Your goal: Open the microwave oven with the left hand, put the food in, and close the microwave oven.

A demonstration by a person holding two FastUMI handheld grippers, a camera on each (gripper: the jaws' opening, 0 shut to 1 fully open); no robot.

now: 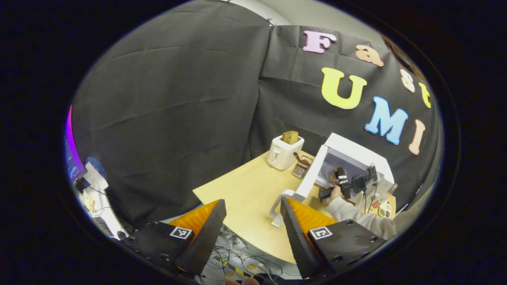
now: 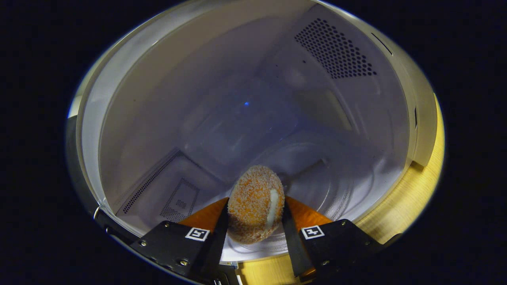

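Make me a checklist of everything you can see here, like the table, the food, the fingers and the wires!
Surface: light wooden table, mostly bare in the middle.
Job's things: white microwave with its door swung open; breaded food ball held inside the microwave's chamber above the glass plate.
Clutter: white toaster with toast in it; small rack beside it.
Grippers: left gripper open, fingers apart, back from the table; right gripper shut on the food ball, reaching into the microwave.
Cables: tangle of wires below the table edge.
Surroundings: black cloth wall; a person's sleeve.
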